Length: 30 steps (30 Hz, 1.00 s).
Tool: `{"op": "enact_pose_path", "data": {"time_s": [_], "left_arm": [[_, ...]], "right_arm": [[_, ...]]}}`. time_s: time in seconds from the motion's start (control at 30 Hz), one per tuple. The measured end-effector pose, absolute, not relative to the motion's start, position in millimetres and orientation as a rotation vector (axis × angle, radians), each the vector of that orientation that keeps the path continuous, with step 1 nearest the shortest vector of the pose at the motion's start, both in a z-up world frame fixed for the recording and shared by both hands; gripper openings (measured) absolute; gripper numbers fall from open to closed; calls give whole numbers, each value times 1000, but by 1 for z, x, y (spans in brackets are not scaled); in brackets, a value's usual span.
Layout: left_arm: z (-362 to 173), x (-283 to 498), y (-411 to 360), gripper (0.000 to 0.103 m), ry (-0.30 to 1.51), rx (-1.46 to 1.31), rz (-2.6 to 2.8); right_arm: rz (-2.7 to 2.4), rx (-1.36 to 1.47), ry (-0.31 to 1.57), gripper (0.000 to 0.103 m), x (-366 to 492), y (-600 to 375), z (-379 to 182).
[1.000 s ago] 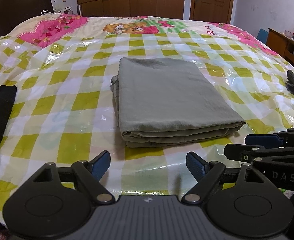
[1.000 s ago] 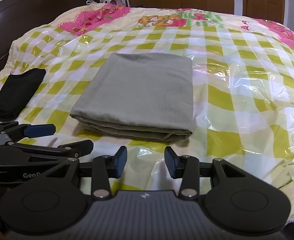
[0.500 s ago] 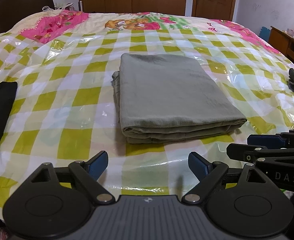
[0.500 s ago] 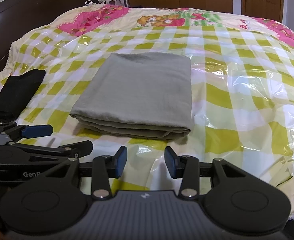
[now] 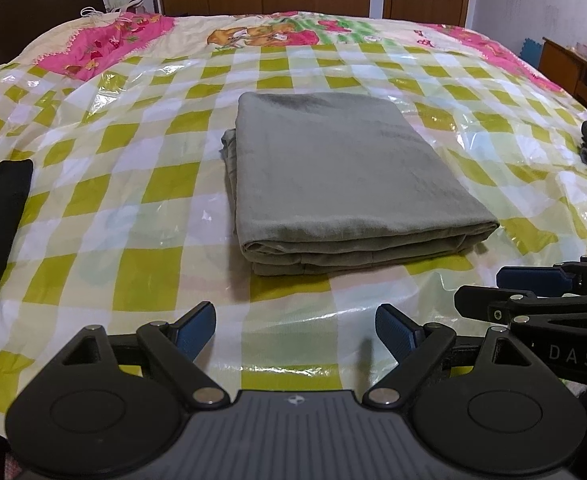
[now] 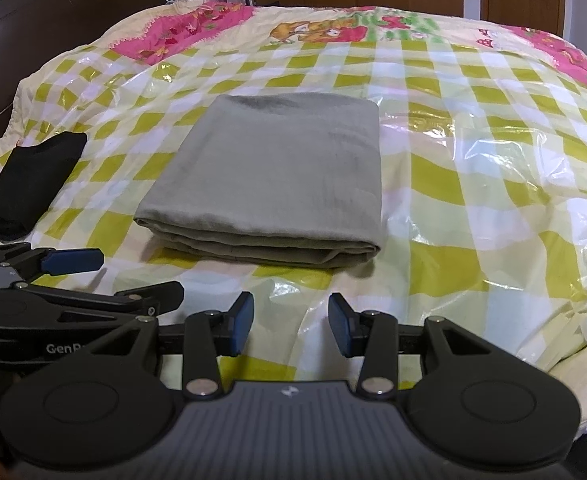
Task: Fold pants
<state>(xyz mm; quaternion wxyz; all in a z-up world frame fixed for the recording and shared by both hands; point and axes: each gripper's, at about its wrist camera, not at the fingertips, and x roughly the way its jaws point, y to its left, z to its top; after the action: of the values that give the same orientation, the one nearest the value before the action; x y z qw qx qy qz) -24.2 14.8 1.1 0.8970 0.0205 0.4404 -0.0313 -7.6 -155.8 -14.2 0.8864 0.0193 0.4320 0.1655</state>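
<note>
Grey-green folded pants (image 5: 333, 176) on plastic-covered bed (image 5: 105, 184); left tool (image 5: 295, 330), right tool (image 6: 289, 322) released, empty. Risk: slick cover lets stack slide.

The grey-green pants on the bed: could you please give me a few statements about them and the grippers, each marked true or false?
1. The grey-green pants lie folded in a flat rectangle on the checked bed cover. True.
2. The left gripper grips the pants' near edge. False: it is open, empty, short of the pants.
3. The right gripper is open and holds nothing. True.
4. A black folded garment lies on top of the pants. False: it lies apart, to their left.
5. The pants hang over the bed's edge. False: they rest wholly on the cover.
</note>
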Motion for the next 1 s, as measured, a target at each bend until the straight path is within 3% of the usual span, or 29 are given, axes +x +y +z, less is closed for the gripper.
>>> {"op": "enact_pose_path", "data": {"time_s": [1.0], "left_arm": [[-4,-19,15,97,945,49,-62]], "right_arm": [[341,49,930,42,-4,-156,-21]]}}
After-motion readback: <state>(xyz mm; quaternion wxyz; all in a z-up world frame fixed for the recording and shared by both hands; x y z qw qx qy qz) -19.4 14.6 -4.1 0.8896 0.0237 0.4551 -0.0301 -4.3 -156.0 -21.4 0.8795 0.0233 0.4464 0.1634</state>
